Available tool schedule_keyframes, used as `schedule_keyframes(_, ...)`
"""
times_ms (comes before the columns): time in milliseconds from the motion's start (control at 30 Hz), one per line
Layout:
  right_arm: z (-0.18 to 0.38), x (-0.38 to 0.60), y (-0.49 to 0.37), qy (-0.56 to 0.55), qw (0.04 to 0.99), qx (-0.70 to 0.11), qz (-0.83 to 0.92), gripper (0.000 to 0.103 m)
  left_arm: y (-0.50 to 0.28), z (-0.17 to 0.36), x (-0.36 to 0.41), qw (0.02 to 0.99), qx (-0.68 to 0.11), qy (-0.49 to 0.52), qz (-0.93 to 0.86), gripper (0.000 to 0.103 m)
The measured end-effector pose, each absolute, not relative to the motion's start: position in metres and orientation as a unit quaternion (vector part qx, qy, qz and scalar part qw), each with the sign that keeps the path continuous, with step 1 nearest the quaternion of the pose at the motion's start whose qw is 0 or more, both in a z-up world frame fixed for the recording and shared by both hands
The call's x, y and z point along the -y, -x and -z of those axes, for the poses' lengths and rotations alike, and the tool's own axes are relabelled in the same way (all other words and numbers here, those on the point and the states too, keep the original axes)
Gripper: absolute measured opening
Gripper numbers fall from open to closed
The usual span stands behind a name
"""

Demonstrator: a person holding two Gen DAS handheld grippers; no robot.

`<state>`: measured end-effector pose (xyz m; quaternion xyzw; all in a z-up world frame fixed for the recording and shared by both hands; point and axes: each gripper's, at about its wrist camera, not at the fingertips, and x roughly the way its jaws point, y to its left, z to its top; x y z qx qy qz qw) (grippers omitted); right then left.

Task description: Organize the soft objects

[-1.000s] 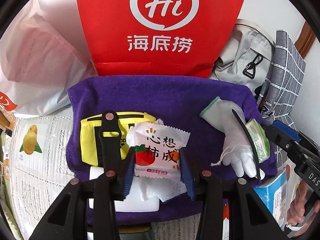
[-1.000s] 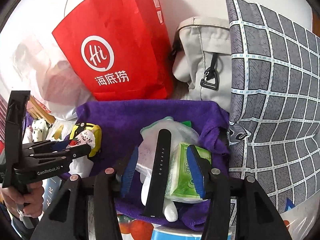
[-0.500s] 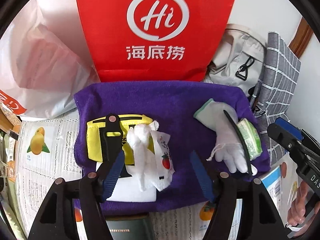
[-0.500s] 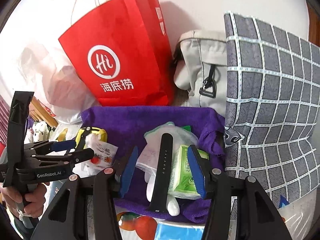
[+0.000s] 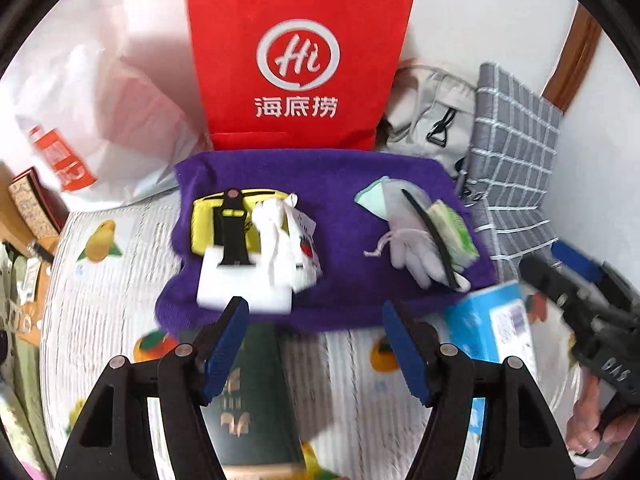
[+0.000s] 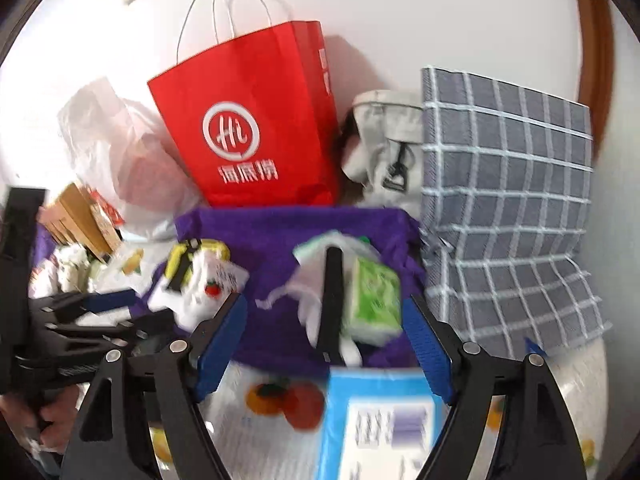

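- Left gripper (image 5: 316, 338): jaws apart, opened within the last second, nothing between pads; hovering off the 6 o'clock edge of purple towel (image 5: 340, 184), over fruit-print tablecloth (image 5: 116, 280).
- Right gripper (image 6: 324, 344): jaws wide apart, just been opening, nothing clamped; also off the towel's 6 o'clock edge.
- Left pile at 9 o'clock side of towel: yellow pouch (image 5: 208, 220) with black strap (image 5: 234, 236) across it, white foam block (image 5: 244, 284) at 6 o'clock of pouch, crumpled white cloth (image 5: 272, 232) and snack packet (image 5: 306, 240) on top.
- Right pile at 3 o'clock side of towel: white glove (image 5: 408, 248), black watch band (image 5: 432, 232) lying over it, green tissue pack (image 5: 452, 228) touching band.
- Same right pile in right view: glove (image 6: 316, 248), band (image 6: 332, 300), tissue pack (image 6: 376, 296); blurred.
- Red paper bag (image 5: 300, 60) upright at 12 o'clock of towel, against wall.
- Grey checked cushion (image 6: 508, 208) at 3 o'clock of towel; grey backpack (image 6: 384, 148) between cushion and red bag.
- Blue box (image 6: 380, 420) just at 6 o'clock of right pile, off towel.
- Dark green book (image 5: 252, 396) under left gripper; blurred.
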<state>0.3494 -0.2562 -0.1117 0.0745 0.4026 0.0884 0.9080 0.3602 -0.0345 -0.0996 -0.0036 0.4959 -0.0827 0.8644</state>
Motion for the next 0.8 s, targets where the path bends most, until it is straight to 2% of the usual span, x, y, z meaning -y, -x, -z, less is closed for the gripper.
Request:
schedule_keyframes(133, 0.104, 0.262, -0.309, -0.09, 0.907, -0.406, -0.066, 0.081, -0.319, 0.075, 0.028, 0.88, -0.466, 0.018, 0.085, 0.069)
schedule_keyframes(233, 0.091, 0.267, -0.266, -0.102, 0.913, -0.393, -0.049, 0.084, -0.284, 0.055, 0.026, 0.891, -0.446, 0.018, 0.085, 0.075)
schedule_keyframes(300, 0.081, 0.266, -0.24, -0.091, 0.919, -0.383, -0.032, 0.097, -0.257, 0.042, 0.027, 0.899, -0.429, 0.012, 0.085, 0.078)
schedule_keyframes(367, 0.073, 0.261, -0.215, -0.076, 0.926, -0.37, -0.021, 0.102, -0.233, 0.033, 0.03, 0.906, -0.416, 0.01, 0.081, 0.084)
schedule_keyframes(533, 0.058, 0.25, -0.156, -0.053, 0.931, -0.36, -0.008, 0.103, -0.173, 0.02, 0.044, 0.919, -0.388, -0.016, 0.072, 0.091)
schedule_keyframes(800, 0.053, 0.247, -0.08, -0.066, 0.927, -0.369, -0.02, 0.103, -0.085, 0.004, 0.047, 0.935, -0.349, -0.027, 0.053, 0.092)
